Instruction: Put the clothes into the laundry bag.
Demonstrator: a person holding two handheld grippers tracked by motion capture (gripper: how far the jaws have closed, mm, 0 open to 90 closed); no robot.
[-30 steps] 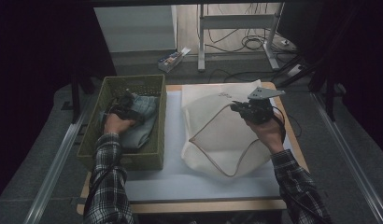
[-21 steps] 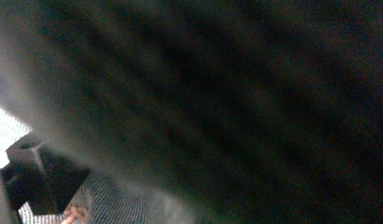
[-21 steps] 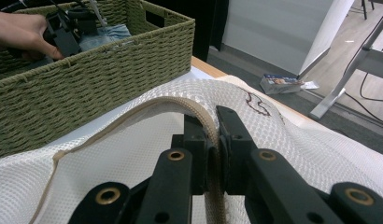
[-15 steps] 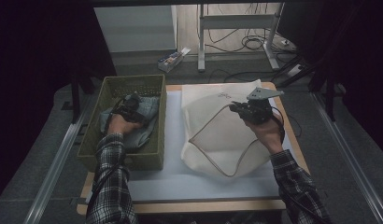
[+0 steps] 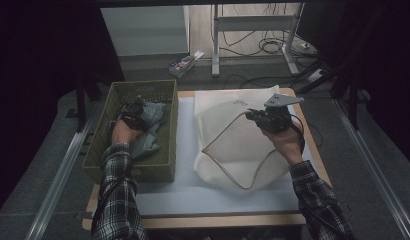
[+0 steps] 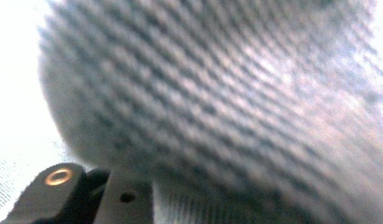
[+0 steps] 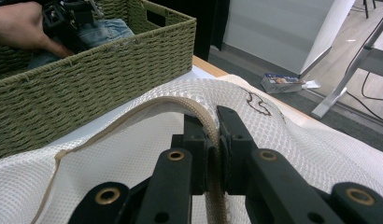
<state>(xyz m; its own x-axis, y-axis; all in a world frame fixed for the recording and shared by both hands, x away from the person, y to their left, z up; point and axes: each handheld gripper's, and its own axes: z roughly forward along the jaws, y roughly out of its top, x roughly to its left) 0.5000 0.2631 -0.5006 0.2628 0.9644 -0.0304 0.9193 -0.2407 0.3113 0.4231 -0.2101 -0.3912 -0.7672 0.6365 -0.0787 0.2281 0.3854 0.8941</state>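
Step in hand: pickup of a garment from the basket (image 5: 165, 167) for loading into the mesh bag (image 5: 228, 135). Left gripper (image 5: 134, 114): inside the basket at the left of the table, low on the jeans (image 5: 152, 120); its jaws have just been closing, and blue denim weave (image 6: 217, 102) sits pressed right up against the left gripper view, between the jaws, so the cloth reads as pinched, though the pads themselves are hidden. Right gripper (image 7: 213, 140): clamped tight on the tan rim cord (image 7: 199, 112) of the bag, holding that edge raised off the white mesh; in the high view it sits over the far right part of the bag (image 5: 269, 117). Jeans: crumpled in the far half of the basket, directly under and around the left gripper, well apart from the bag's mouth. Bag: flat on the white mat (image 5: 185, 195) to the right of the basket, cord looping toward the near edge. Next move, by judgement: lift the jeans clear of the basket wall, carry them right, and feed them under the raised cord; the right grip needs to hold the opening wide, and loose denim could snag on the wicker rim.
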